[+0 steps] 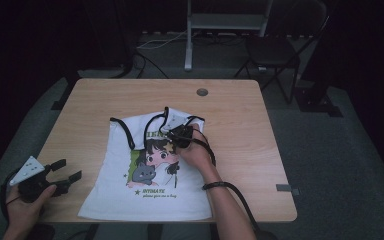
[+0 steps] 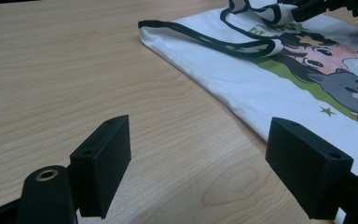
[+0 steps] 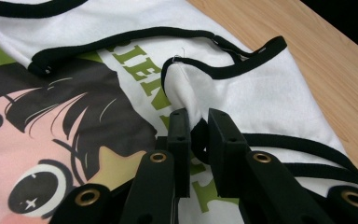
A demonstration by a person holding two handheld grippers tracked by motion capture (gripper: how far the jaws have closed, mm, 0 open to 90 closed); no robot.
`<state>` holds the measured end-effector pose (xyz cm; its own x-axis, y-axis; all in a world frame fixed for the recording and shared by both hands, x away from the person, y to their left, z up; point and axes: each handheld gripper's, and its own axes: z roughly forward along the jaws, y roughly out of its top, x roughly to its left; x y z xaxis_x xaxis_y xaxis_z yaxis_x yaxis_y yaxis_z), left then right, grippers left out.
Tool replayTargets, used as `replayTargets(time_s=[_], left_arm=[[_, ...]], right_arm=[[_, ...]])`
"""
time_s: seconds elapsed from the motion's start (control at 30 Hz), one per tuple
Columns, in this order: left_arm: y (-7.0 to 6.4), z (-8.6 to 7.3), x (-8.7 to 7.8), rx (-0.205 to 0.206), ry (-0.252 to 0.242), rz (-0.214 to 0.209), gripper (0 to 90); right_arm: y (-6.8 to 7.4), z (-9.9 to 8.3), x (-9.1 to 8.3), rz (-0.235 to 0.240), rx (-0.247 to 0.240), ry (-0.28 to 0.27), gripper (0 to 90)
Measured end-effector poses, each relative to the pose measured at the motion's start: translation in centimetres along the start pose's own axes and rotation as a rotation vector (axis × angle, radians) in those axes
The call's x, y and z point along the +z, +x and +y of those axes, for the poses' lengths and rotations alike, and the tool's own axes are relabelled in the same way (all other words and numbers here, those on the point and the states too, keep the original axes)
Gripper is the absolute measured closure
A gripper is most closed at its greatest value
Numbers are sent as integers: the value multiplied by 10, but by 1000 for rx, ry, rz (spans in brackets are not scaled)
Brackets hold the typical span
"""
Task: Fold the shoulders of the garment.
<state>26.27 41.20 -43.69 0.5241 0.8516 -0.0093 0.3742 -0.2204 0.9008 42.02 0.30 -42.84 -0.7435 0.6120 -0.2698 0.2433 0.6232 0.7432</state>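
A white tank top (image 1: pixel 150 175) with black trim and a cartoon girl print lies flat on the wooden table (image 1: pixel 230 105). My right gripper (image 1: pixel 180 134) sits on its upper part, shut on a pinched fold of the white fabric (image 3: pixel 186 93) near the black-edged strap (image 3: pixel 242 58). My left gripper (image 1: pixel 67 171) hovers open at the table's front left edge, a little left of the top's hem, with nothing between its jaws. In the left gripper view the top's side edge (image 2: pixel 223 88) lies ahead and to the right.
A round grommet (image 1: pixel 202 92) sits in the table near its far edge. A folding chair (image 1: pixel 275 50) and a metal stand (image 1: pixel 190 30) are on the floor beyond the table. Bare wood (image 2: pixel 51 70) spreads left of the shirt.
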Motion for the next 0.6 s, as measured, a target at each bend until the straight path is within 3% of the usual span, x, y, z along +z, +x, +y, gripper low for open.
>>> replayTargets(time_s=[0.6], left_arm=[[0,0,0,3,3,1,216]], right_arm=[[11,-4,-6,17,-23,-12,797]])
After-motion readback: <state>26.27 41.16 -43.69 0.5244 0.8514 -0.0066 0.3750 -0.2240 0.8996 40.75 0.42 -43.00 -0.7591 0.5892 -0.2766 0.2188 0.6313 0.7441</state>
